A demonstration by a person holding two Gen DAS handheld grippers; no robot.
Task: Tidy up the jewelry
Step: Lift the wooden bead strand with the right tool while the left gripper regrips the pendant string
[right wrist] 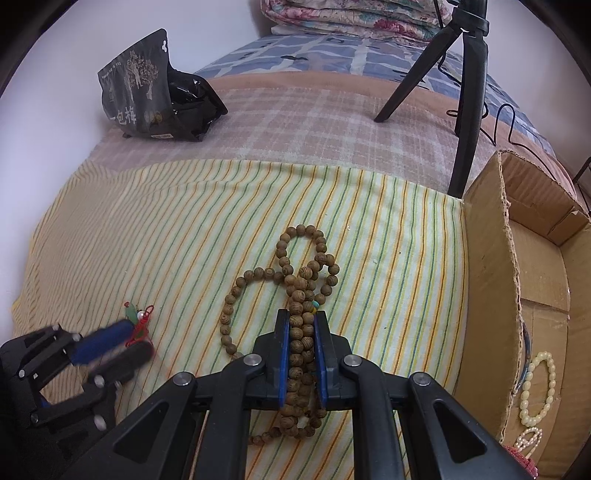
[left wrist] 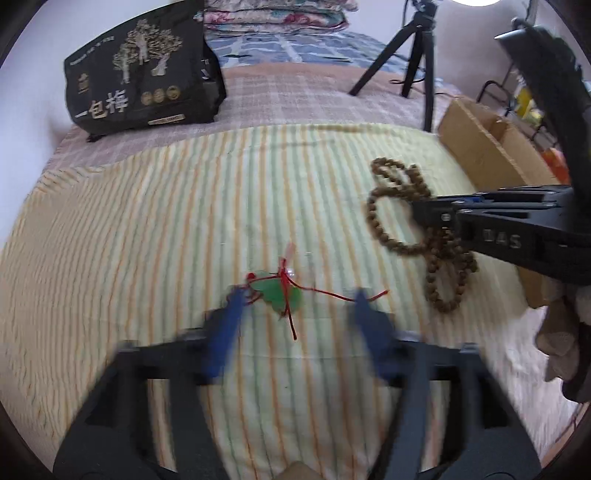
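A long string of brown wooden beads (right wrist: pixel 295 288) lies bunched on the striped cloth (right wrist: pixel 184 229). My right gripper (right wrist: pixel 302 317) is shut on the wooden beads, its blue pads pressing a bundle of strands; it shows from the side in the left wrist view (left wrist: pixel 428 216), over the beads (left wrist: pixel 391 206). A green jade pendant on a red cord (left wrist: pixel 280 291) lies on the cloth. My left gripper (left wrist: pixel 297 299) is open, its blurred blue fingers either side of the pendant. In the right wrist view the left gripper (right wrist: pixel 122 339) sits by the pendant (right wrist: pixel 138 317).
A cardboard box (right wrist: pixel 491 280) stands at the right edge and holds pale bead bracelets (right wrist: pixel 539 387). A black snack bag (left wrist: pixel 140 70) stands at the back left. A black tripod (right wrist: pixel 469 110) stands at the back right. Folded quilts (right wrist: pixel 354 18) lie behind.
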